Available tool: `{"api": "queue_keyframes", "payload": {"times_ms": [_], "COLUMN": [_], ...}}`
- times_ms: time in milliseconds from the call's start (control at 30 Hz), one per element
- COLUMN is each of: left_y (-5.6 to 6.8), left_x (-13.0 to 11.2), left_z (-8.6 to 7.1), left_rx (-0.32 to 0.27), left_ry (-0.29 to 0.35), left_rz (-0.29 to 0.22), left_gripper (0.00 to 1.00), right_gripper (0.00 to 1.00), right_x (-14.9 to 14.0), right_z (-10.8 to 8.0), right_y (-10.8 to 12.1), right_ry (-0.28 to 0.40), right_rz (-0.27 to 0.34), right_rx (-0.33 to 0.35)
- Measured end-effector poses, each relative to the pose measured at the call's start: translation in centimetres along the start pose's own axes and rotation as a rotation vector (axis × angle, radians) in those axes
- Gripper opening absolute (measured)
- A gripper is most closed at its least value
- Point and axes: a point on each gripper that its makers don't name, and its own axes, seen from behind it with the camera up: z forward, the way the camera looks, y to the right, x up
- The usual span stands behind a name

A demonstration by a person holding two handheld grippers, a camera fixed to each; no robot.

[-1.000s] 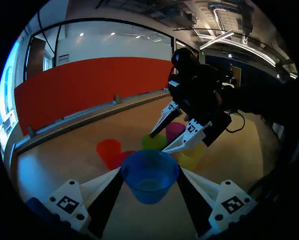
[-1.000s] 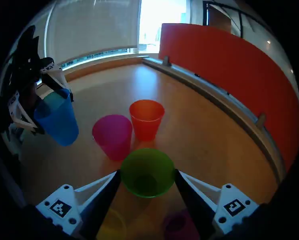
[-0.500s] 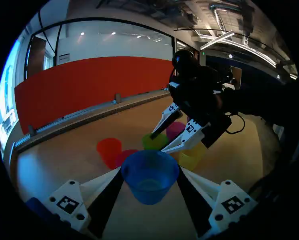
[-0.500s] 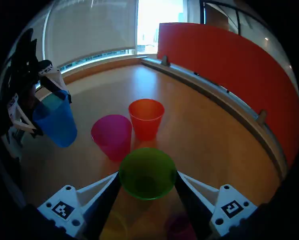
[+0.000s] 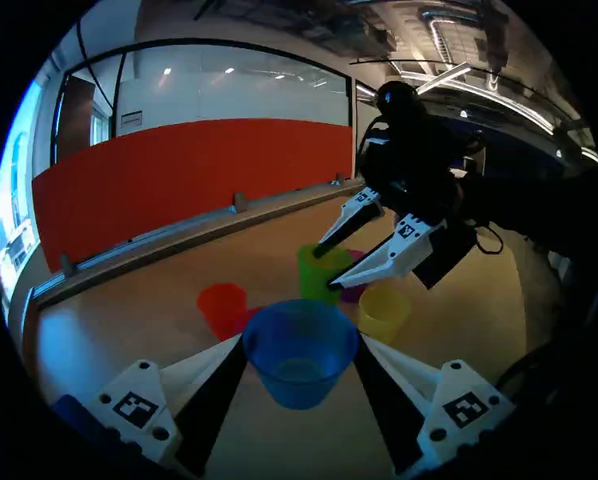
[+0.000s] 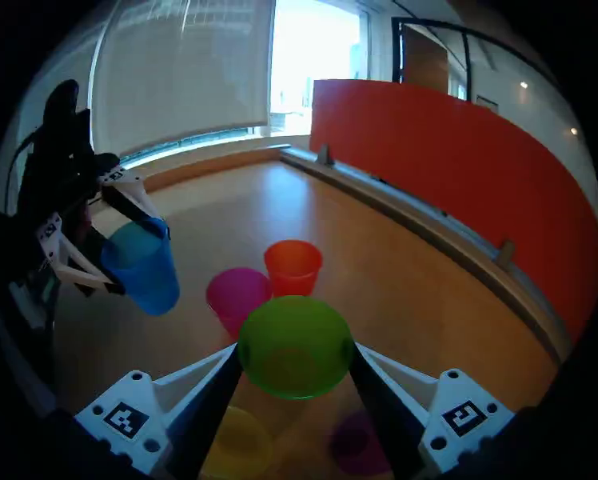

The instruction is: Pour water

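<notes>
My left gripper (image 5: 299,364) is shut on a blue cup (image 5: 300,360) with a little water at its bottom; in the right gripper view that blue cup (image 6: 143,264) hangs at the left between the left gripper's white fingers (image 6: 131,190). My right gripper (image 6: 296,360) is shut on a green cup (image 6: 294,346), held above the table. In the left gripper view the green cup (image 5: 319,274) is raised between the right gripper's fingers (image 5: 379,262), just beyond the blue cup.
On the wooden table (image 6: 379,272) stand an orange cup (image 6: 293,268), a magenta cup (image 6: 237,296), a yellow cup (image 6: 237,440) and a purple cup (image 6: 351,442). A red partition (image 6: 475,176) runs along the table's far edge. A dark sleeve (image 5: 531,208) reaches in from the right.
The right gripper has lifted the green cup off the table, so the other cups look smaller and lower. The left gripper still holds the blue cup in place.
</notes>
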Motion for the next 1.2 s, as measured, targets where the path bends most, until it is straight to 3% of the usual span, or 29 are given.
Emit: {"api": "queue_keyframes", "payload": {"times_ms": [667,1200], "left_y": [0.5,1.7], "left_x": [3.3,4.9], "left_z": [-1.8,-3.0], "left_rx": [0.033,0.022], "left_ry": [0.06,0.093], "left_rz": [-0.001,0.02], "left_gripper": [0.88,0.88], "right_gripper": [0.92,0.94], "right_x": [6.6,9.9], "right_z": [-9.5,-12.7], "right_y": [-1.3,-2.6], "right_ry": [0.212,0.376], "right_rz": [-0.051,-0.044], "right_rx": [-0.079,-0.093]}}
